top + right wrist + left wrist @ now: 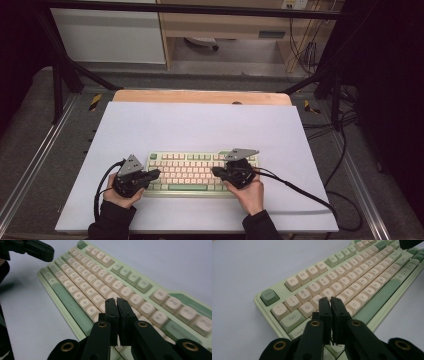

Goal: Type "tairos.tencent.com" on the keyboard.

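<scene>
Black jaws of the left gripper [330,301] are sitting pressed together right at the lens in the left gripper view, clenched on nothing, their tips hanging over the keys around W and S of the pale green keyboard with cream and green keycaps [352,282]. Whether the tips are actually touching a key is hard to judge from here. Over in the right gripper view, the right gripper [116,301] is doing the same thing: jaws closed tight, empty, hovering above the keyboard [100,285] at its right-hand stretch of keys, where the legends are blurring out and cannot be read.

From the high view, the keyboard [202,172] is lying flat on the large white sheet [200,127] covering the wooden table [200,96], close to the person's edge. The left gripper [156,173] is coming in over the keyboard's left end, the right gripper [215,171] over its right half, both pointing inward toward each other. The person's left hand [119,197] and right hand [249,192] are wrapping the gripper bodies, dark sleeves cut off at the bottom edge. Part of the keyboard's right end is hiding beneath the right gripper. The keyboard's far end is running out of frame in each gripper view.
</scene>
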`<state>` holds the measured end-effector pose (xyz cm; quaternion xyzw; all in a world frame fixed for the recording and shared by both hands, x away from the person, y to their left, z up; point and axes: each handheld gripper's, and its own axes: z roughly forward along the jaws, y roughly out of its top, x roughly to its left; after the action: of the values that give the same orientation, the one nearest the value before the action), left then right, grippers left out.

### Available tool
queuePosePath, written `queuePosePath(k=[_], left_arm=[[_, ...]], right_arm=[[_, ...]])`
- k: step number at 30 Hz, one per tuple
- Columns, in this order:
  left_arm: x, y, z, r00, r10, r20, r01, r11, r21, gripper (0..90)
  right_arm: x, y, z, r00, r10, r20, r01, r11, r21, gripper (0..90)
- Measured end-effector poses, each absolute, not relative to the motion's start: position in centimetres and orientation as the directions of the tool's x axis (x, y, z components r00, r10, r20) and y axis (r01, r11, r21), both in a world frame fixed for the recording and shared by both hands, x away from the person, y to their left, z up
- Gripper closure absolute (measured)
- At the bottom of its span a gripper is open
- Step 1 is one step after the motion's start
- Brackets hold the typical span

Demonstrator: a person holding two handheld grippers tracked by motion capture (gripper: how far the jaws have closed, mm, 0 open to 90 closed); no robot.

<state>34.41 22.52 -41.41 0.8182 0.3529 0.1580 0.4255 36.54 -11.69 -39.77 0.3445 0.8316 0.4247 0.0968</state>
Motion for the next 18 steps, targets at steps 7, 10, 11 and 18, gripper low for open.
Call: queuePosePath(k=[7, 10, 11, 18], left_arm=[[34.5, 22.7, -41.5, 0.700, 0.714, -0.029, 0.445, -0.404, 0.799, 68.3], [34.6, 22.9, -41.6, 0.697, 0.717, -0.021, 0.448, -0.412, 0.793, 54.6], [34.6, 23.0, -41.6, 0.696, 0.718, -0.014, 0.448, -0.419, 0.790, 51.0], [34.5, 23.9, -41.8, 0.690, 0.724, -0.002, 0.447, -0.424, 0.788, 34.1]], right_arm=[[36.3, -15.2, -39.5, -0.713, 0.688, 0.135, 0.502, 0.368, 0.783, 69.1], [36.1, -16.6, -39.6, -0.699, 0.702, 0.137, 0.508, 0.352, 0.786, 58.2], [36.1, -17.0, -39.7, -0.693, 0.708, 0.138, 0.514, 0.350, 0.783, 54.7], [35.6, -20.3, -40.7, -0.663, 0.739, 0.121, 0.519, 0.338, 0.785, 30.6]])
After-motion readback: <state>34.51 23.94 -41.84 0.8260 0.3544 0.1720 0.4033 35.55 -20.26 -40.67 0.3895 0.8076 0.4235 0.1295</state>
